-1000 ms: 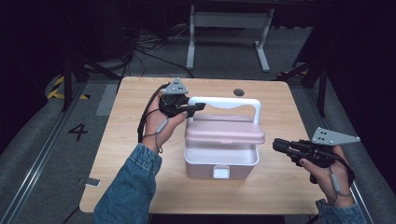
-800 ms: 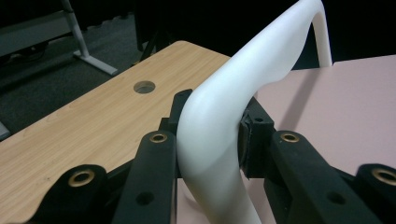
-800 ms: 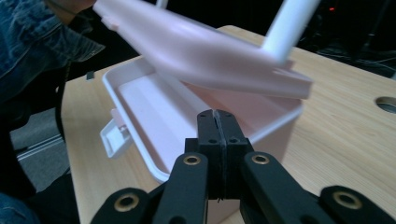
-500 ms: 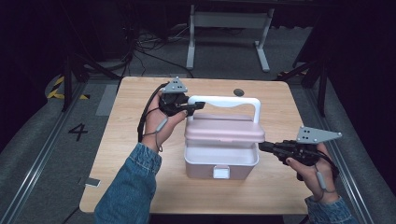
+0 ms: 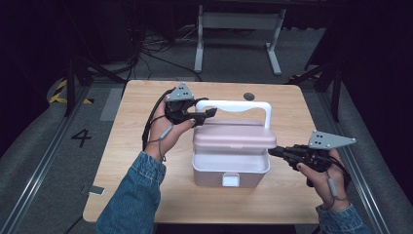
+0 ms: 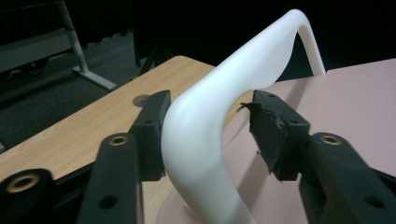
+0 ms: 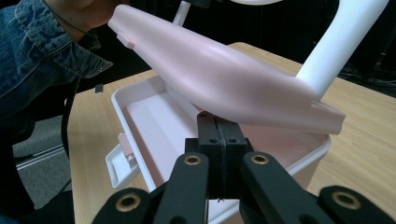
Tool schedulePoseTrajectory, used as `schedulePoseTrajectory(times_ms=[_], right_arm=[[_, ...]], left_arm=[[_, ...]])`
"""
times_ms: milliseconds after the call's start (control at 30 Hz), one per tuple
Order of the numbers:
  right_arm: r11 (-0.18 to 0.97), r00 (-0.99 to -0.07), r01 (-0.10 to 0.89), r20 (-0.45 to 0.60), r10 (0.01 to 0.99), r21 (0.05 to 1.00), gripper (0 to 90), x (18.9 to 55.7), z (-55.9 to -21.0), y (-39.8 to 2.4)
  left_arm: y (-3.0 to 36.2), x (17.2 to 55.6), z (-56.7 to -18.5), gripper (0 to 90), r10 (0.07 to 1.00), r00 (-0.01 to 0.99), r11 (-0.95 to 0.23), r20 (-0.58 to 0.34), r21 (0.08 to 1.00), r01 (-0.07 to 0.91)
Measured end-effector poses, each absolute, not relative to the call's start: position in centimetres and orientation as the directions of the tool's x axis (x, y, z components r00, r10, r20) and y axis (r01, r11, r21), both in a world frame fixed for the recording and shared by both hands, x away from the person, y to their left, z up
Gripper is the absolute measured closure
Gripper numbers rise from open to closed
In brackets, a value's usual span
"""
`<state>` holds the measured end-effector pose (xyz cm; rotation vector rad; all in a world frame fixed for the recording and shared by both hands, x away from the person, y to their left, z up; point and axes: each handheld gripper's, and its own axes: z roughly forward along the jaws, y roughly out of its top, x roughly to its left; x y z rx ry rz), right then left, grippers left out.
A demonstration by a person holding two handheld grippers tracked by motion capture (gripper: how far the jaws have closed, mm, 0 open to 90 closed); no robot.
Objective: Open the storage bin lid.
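Lid opening in hand: handle straddled by spread left hand-held gripper; clenched, empty right hand-held gripper is wedged under lid. Further lift needed.

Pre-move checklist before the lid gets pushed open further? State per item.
1. Left hand-held gripper straddles white handle: ok, one jaw touching, the other apart.
2. Right hand-held gripper shut, tips under pink lid: ok.
3. Lid raised off box on the right gripper's side: ok.
4. Front latch released: ok, hanging open.
5. Box contents: cannot tell.
6. Box well inside table edges: ok.
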<state>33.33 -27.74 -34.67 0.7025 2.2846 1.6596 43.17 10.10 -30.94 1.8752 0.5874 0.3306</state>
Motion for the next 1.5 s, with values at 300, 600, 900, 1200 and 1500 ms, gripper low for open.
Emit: schedulePoseTrajectory(times_ms=[300,600,900,1200,1500], right_arm=[[0.246,-0.860,0.240,0.087,0.504,0.939,90.0,33.4,-34.6,-27.7],[0.246,-0.860,0.235,0.084,0.503,0.940,90.0,33.6,-34.4,-27.8],[0.233,-0.854,0.243,0.094,0.512,0.942,90.0,33.7,-34.2,-27.9],[0.214,-0.847,0.243,0.100,0.522,0.946,90.0,33.9,-33.7,-27.8],[0.198,-0.843,0.251,0.114,0.525,0.948,90.0,33.9,-33.7,-28.0]], left_arm=[[11.3,42.5,-30.4,33.3,0.565,0.823,-0.250,-0.056,0.939,0.235],[13.6,40.4,-29.4,31.6,0.565,0.825,-0.260,-0.027,0.943,0.209],[15.8,38.0,-29.4,30.7,0.565,0.825,-0.286,-0.015,0.934,0.213],[16.6,36.3,-31.4,28.7,0.551,0.834,-0.323,-0.012,0.919,0.227],[16.2,36.4,-32.9,28.4,0.562,0.827,-0.312,-0.009,0.924,0.223]])
